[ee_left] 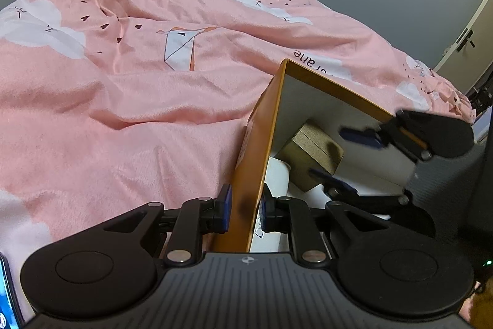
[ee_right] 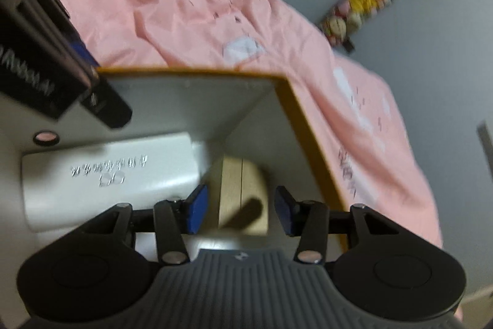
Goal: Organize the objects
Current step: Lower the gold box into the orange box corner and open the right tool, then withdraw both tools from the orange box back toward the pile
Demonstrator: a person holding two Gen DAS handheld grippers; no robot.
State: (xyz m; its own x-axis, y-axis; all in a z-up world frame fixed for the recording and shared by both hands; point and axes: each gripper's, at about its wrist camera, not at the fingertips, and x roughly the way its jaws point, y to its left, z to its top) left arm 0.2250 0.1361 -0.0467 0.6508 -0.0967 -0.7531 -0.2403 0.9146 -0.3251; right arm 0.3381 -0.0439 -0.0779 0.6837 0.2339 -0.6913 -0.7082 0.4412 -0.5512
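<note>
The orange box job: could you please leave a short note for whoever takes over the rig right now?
Left gripper: shut on the side wall of the orange box, steadying it on the pink duvet.
Right gripper: open inside the box, jaws either side of the small tan box, pads not touching it.
In the box: the tan box in the far corner and a white case beside it.
Done: both items sit inside.
Left: probably withdraw the right gripper, then release the wall. Whether more items remain is not visible.
</note>
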